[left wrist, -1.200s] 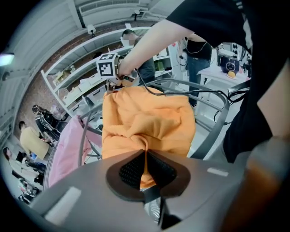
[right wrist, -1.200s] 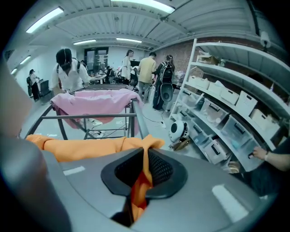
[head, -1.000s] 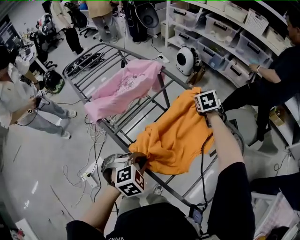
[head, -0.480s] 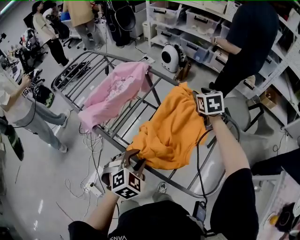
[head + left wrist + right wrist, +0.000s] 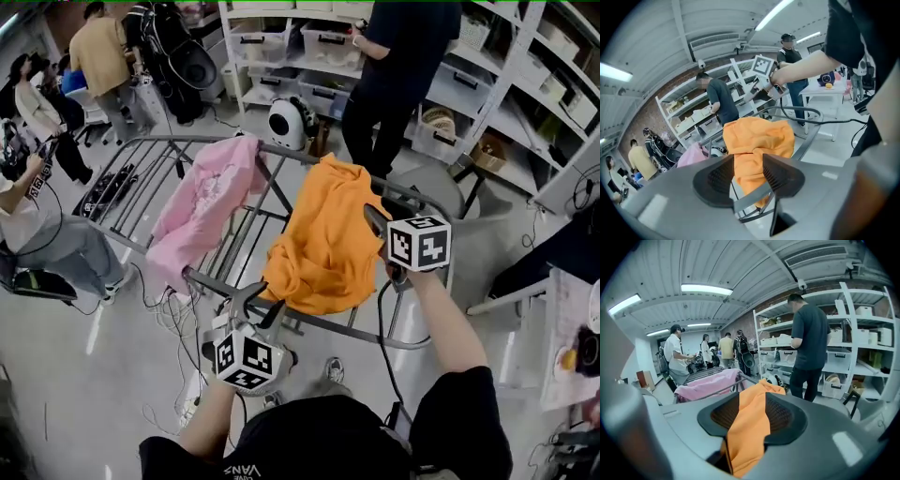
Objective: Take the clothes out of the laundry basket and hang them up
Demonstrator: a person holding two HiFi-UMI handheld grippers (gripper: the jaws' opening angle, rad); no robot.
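1. Left gripper [image 5: 748, 159]: jaws spread, just been opening, pinching nothing. I see the orange top [image 5: 323, 234] beyond them.
2. Right gripper [image 5: 753, 399]: jaws apart too, just opened, with orange cloth lying loose between them.
3. Bins [image 5: 328, 42] line the shelves; I cannot tell their contents.
4. A second ago both grippers pinched the orange top. Now the left is off its near hem and the right is at its right edge.
5. Count: one rack [image 5: 366, 336] with two tops draped on it, orange and pink top [image 5: 211, 202], side by side; two grippers.
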